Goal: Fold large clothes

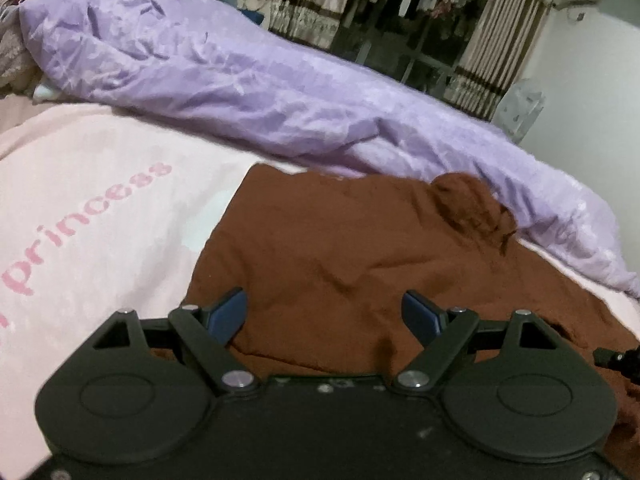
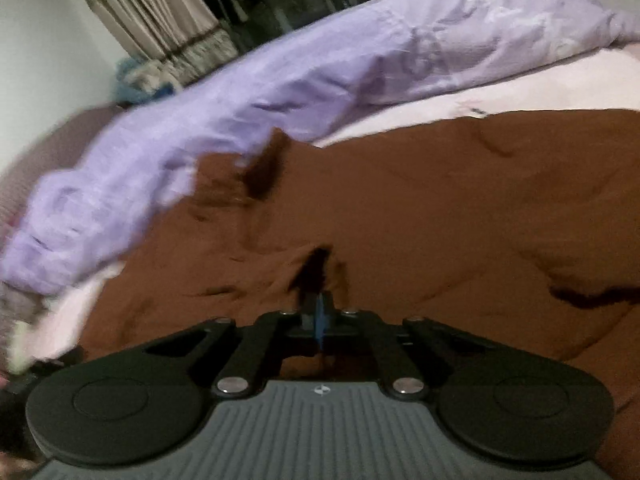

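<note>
The right gripper [image 2: 320,280] is pressed together, its two blue pads meeting edge to edge, and a raised ridge of the brown garment [image 2: 420,216] is pinched between the tips. The cloth bunches up into a small dark peak just beyond them.

The left gripper [image 1: 324,316] stands spread wide, nothing between its two blue pads [image 1: 226,314], and it hangs over the near part of the garment [image 1: 328,248] (whether the tips brush the cloth I cannot tell).

There is one brown garment. It lies spread and rumpled on the bed, with a lumpy fold bunched up at its far edge where it meets the quilt.

Under it is one pale pink sheet [image 1: 100,208], printed with the word "princess" in darker pink letters.

Along the far side of the bed lies one lilac quilt [image 1: 208,68], long and crumpled, touching the garment's far edge; the right view shows it too [image 2: 320,76].

Beyond the quilt hang two striped curtains [image 1: 492,40], one on each side of a dark window, and a white wall stands to the right in the left view.

No box, basket or other container shows in either view.
</note>
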Available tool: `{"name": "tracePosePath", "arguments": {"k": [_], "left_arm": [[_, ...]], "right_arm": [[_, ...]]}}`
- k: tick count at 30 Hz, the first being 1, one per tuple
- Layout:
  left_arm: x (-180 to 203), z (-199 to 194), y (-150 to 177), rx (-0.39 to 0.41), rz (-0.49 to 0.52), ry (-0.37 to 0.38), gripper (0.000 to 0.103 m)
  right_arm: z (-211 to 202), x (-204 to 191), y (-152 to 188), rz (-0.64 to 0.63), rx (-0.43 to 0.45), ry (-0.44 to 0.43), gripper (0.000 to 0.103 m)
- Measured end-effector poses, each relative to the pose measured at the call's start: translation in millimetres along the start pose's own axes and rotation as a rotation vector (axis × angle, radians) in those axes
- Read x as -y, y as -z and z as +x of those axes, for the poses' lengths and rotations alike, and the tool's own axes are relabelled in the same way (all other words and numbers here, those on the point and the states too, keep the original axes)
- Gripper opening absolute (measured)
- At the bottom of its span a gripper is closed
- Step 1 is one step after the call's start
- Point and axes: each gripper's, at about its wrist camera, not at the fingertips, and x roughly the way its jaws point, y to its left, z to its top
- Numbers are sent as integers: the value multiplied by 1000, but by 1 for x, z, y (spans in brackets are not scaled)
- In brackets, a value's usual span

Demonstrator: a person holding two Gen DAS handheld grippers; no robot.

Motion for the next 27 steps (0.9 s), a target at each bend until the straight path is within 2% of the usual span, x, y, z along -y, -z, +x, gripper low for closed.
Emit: {"name": "tracePosePath", "arguments": {"k": [1,3,4,6,7,11,13,16,21,24,27], "left_arm": [[0,2,2,-2,9,-4,85],[3,3,4,1,41,-15,85],[5,3,5,3,56,-20,85],[8,2,4,0,73,-28,85],[8,1,1,3,69,-25,85],[10,-18,-9,54,50,9,85],[13,-24,-12,80,75,-1,85],[14,-20,-9,67,110,-38,85],[3,1,2,-9,107,-93,85],[6,6,4,-8,159,-136,85],[8,0,-3,-7,143,-129,85]], "right_arm": [[8,4,4,-5,-22,28,0],[20,11,9,26,-64,26,0],[19,16,12,53,-55,8,0],[11,18,12,73,-42,-6,7],[5,16,11,77,-28,-2,11],[-29,-10,4,-27,96,-34,12],[-37,-25,4,-91,122,-59,12],[-25,-35,7,-117,75,-77,12],[5,-23,23,-88,-15,-26,11],[8,-17,28,-69,0,-43,11],[-7,-10,22,-23,2,-70,19]]}}
